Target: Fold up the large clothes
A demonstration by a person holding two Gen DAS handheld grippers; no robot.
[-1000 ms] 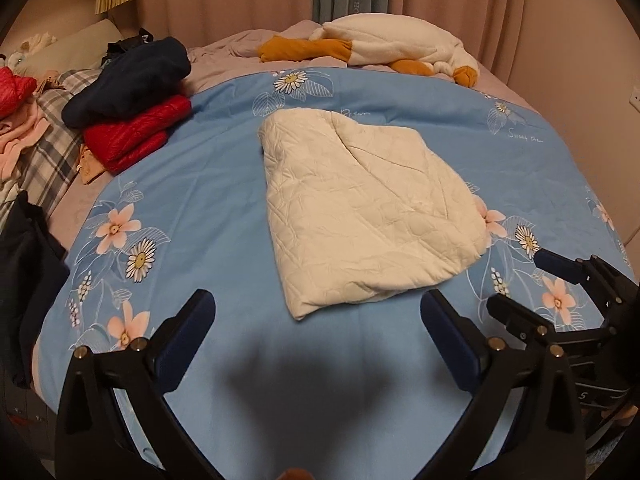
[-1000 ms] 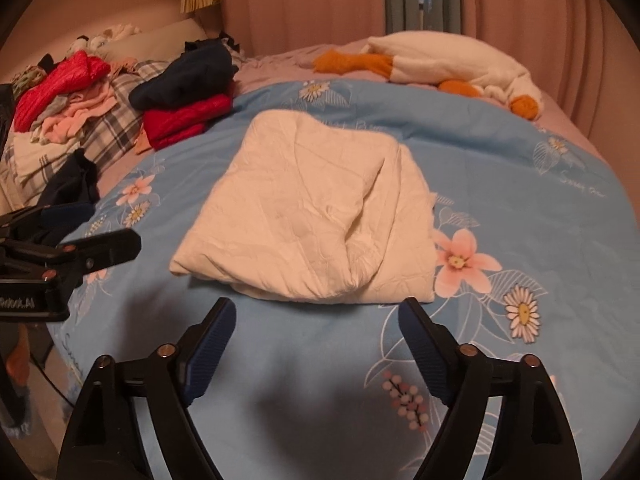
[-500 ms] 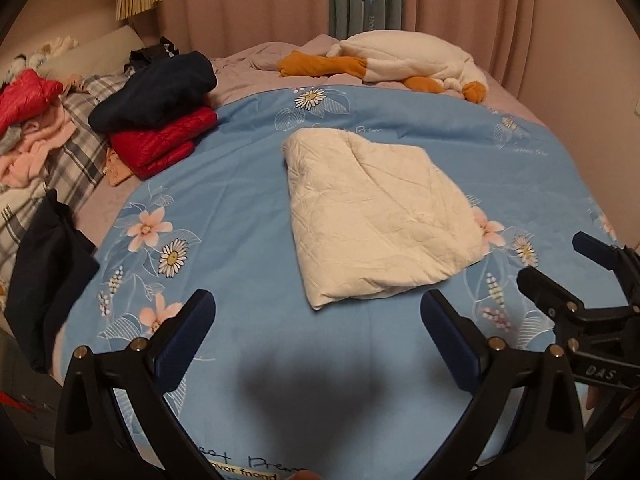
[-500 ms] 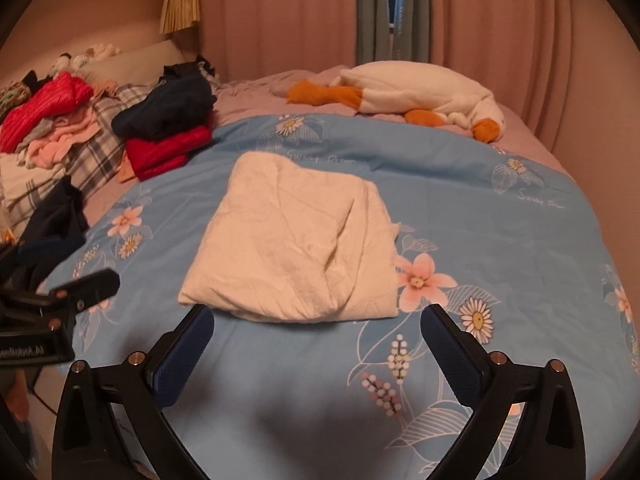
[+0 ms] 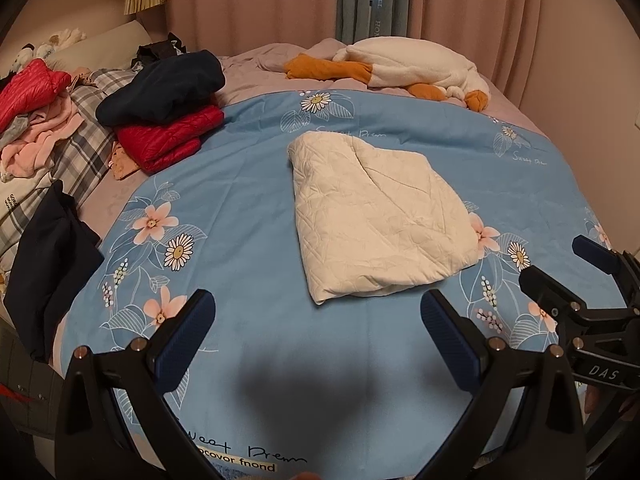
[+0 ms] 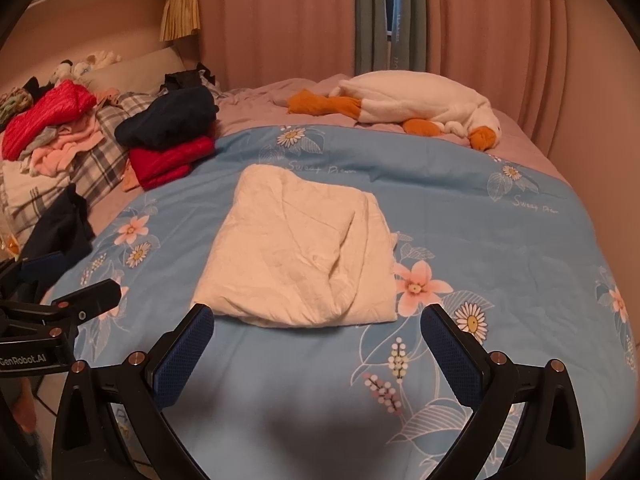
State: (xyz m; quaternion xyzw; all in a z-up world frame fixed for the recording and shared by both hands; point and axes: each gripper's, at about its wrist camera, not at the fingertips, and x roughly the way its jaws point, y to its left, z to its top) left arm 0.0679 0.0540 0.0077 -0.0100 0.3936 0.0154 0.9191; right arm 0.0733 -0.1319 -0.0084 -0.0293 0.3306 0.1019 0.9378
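We count one folded cream garment (image 5: 376, 224) on the blue duvet (image 5: 256, 208), two stacked jackets (image 5: 164, 112) beside it, one plush goose (image 5: 404, 70) behind.

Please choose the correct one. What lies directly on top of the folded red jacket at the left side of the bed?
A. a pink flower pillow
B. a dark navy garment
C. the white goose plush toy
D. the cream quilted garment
B: the dark navy garment rests on the folded red jacket, while the cream quilted garment lies apart on the blue cover.
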